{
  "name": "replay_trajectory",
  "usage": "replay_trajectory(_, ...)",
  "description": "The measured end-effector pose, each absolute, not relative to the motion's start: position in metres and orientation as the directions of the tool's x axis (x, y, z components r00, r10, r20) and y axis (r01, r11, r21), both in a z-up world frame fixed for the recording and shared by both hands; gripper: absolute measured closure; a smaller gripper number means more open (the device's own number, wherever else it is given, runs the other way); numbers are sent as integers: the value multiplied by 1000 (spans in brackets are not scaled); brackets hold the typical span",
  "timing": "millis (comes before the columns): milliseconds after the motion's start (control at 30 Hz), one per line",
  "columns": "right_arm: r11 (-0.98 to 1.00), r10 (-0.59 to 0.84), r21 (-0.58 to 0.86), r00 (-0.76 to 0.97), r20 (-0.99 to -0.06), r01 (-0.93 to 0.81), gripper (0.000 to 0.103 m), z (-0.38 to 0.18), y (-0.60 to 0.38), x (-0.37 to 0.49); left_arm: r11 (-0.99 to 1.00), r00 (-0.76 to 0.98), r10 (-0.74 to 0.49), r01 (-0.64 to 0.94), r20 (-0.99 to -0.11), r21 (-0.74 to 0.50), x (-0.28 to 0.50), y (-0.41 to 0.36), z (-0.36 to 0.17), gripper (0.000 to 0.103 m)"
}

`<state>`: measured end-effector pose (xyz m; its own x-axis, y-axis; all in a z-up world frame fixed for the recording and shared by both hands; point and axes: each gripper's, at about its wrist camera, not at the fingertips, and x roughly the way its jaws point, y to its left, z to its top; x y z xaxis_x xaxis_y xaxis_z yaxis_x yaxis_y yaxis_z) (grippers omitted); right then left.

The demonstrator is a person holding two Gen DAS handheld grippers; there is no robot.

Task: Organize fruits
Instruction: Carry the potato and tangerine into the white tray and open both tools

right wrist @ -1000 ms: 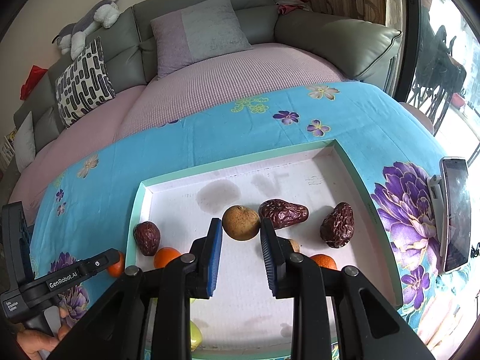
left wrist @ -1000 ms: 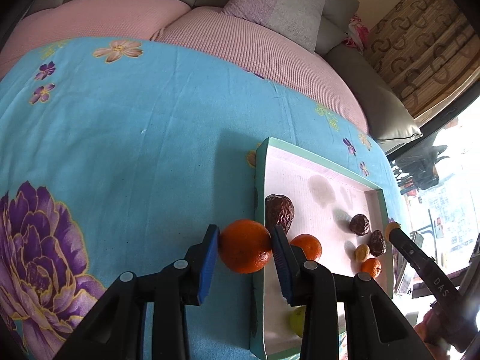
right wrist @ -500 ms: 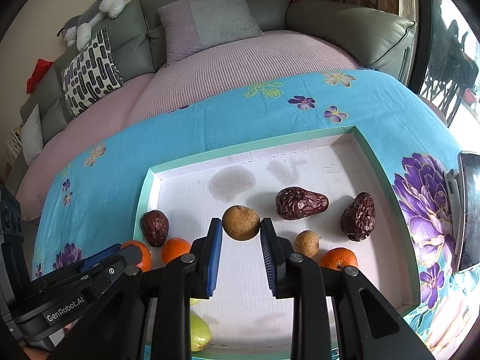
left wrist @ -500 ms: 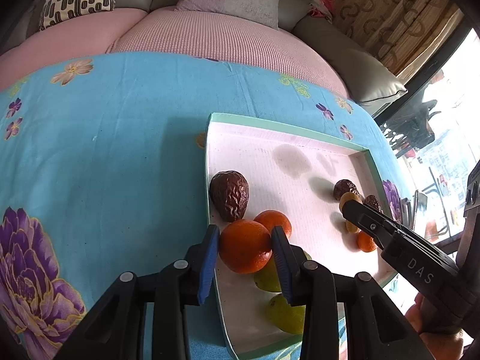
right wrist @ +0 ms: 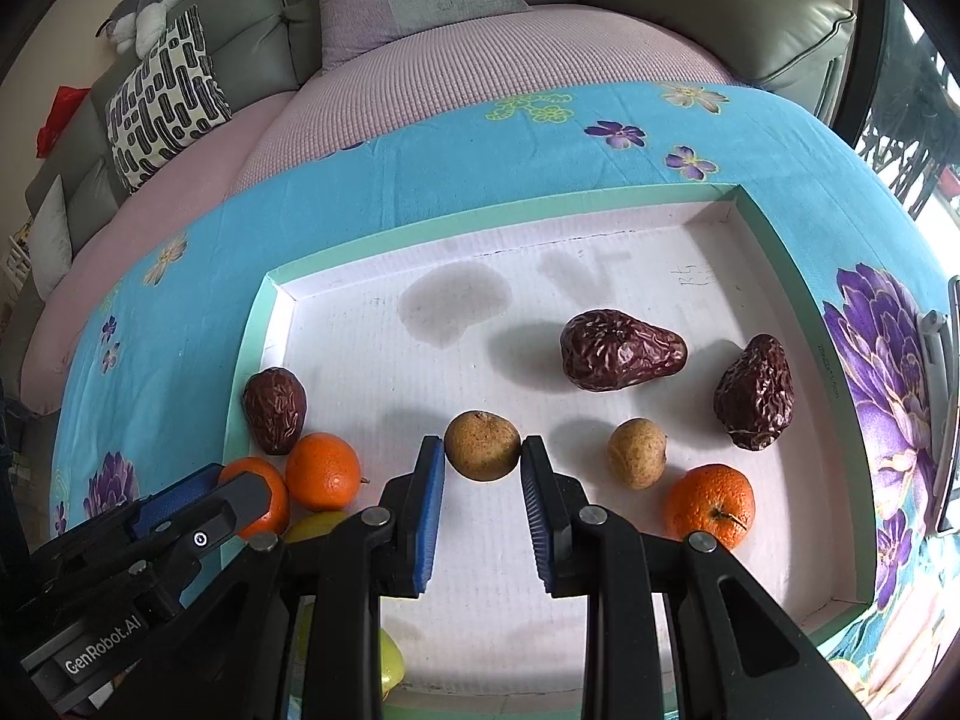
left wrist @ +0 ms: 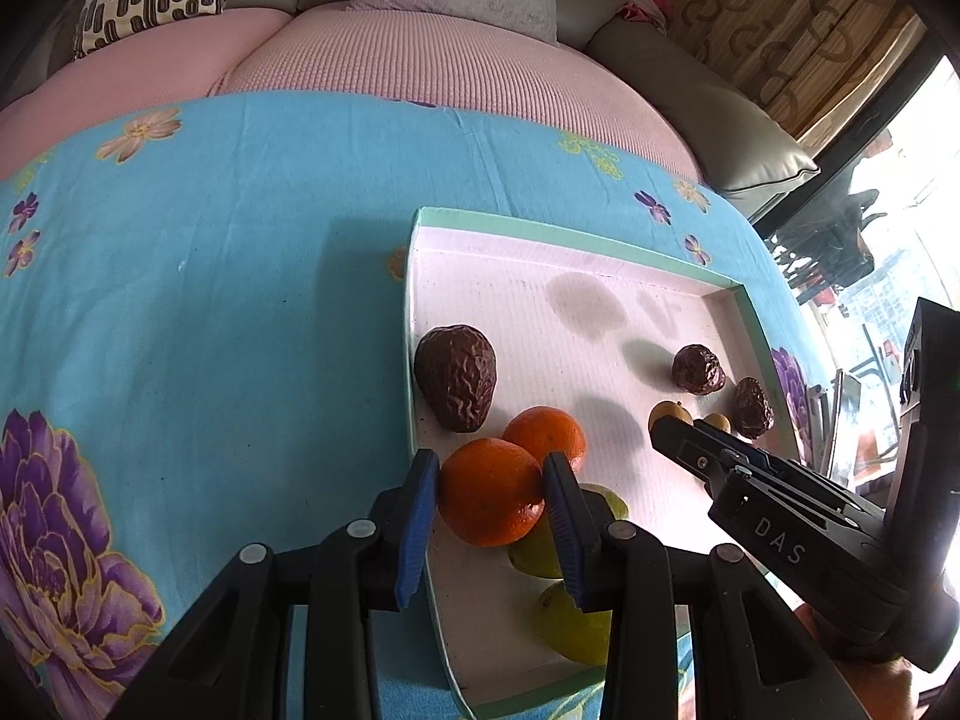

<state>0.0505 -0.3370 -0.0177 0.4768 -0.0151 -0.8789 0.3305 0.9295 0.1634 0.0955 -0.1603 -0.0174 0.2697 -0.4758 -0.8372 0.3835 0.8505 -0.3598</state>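
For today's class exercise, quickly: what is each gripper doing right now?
Left gripper: closed on an orange.
Right gripper: holding a brown round fruit between its pads.

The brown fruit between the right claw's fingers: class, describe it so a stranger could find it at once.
Start at the green-rimmed white tray on the blue floral cloth. Near its front middle, a round tan fruit sits between the right claw fingers. Its neighbour is paler, and ungripped.

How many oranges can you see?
3: one round orange in the left gripper, one beside it, one at the white tray's right.
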Motion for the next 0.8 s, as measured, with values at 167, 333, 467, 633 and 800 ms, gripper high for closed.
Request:
replay_trajectory(167, 926, -33, 144, 455, -890, 349, 76, -23, -339, 51, 850, 264, -474, 385, -840, -358, 95, -161, -17, 64)
replay_trajectory(333, 924, -32, 142, 443, -896, 354, 76, -27, -341, 51, 850, 268, -470, 394, -841, -350, 93, -160, -14, 63)
replay_trajectory(467, 925, -37, 137, 441, -897, 355, 76, -28, -340, 51, 841, 270, -486, 402, -831, -362, 90, -158, -9, 60)
replay_trajectory(633, 925, -44, 132, 445, -894, 357, 76, -28, -340, 52, 854, 319, -473, 395, -821, -338, 85, -148, 1, 49)
replay_trajectory(800, 926, -66, 114, 450, -890, 361, 76, -24, -336, 51, 925, 442, -345, 312, -828, -219, 87, -123, 1, 20)
